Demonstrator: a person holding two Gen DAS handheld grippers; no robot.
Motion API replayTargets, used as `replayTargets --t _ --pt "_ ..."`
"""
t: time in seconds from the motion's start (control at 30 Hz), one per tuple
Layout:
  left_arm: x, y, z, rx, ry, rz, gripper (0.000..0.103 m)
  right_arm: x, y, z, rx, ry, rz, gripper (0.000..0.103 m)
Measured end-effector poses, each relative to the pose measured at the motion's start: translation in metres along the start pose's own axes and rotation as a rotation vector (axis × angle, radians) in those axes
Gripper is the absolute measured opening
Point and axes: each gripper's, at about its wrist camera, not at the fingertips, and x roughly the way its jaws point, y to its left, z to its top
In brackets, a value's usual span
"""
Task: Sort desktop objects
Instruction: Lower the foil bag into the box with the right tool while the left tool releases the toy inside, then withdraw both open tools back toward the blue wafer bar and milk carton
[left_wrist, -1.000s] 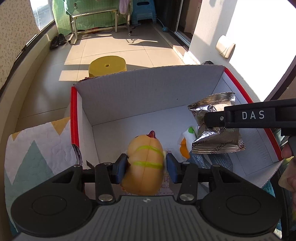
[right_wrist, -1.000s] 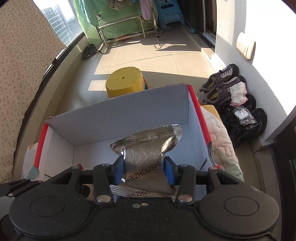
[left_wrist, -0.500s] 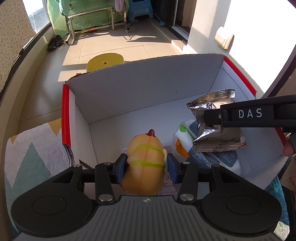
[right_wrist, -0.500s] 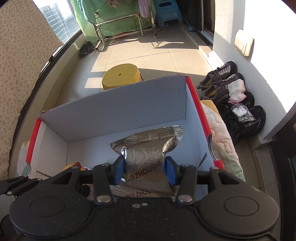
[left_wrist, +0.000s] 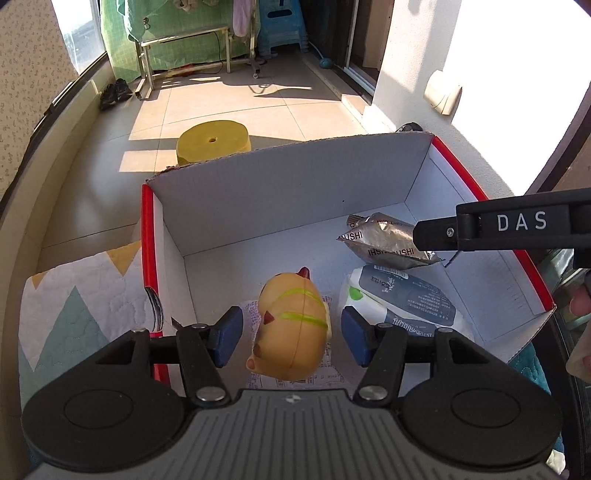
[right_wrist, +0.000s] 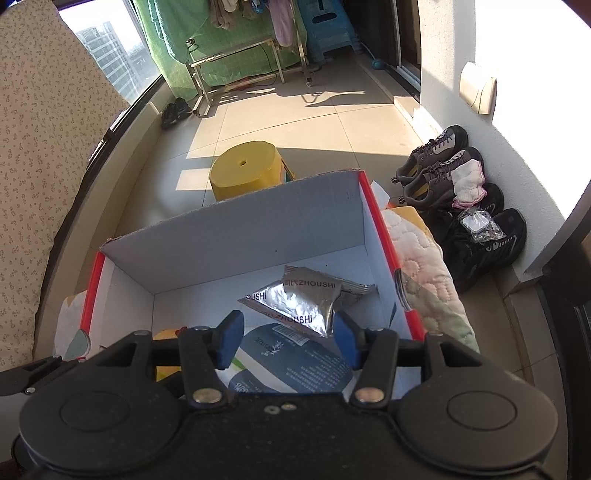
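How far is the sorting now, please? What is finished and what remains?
Done: the yellow toy, silver packet and wipes pack lie in the box. In hand: nothing; the left claw and right claw are opening, pads clear. Left: no other items are visible to sort.

- Your box (left_wrist: 480, 192) is white inside with red edges.
- Your toy (left_wrist: 291, 325) is orange-tan with lime stripes.
- Your packet (right_wrist: 306, 302) is silver.
- The quilt (left_wrist: 74, 306) shows teal and yellow zigzags on white.
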Motion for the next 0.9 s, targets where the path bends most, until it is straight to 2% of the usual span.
replayTargets --t 0.5,0.63,0.9 --pt "-0.077 -0.003 -0.01 0.01 -0.079 -0.006 0.058 -0.069 0.014 -0.02 -0.053 -0.048 0.041 0.054" --pt "-0.099 -0.004 -0.015 0.007 -0.1 -0.014 0.058 -0.089 0.016 -0.029 -0.066 -0.062 0.053 0.058" --pt "-0.131 -0.014 -0.035 0.027 -0.118 -0.029 0.058 -0.127 0.019 -0.05 -0.092 -0.084 0.089 0.06"
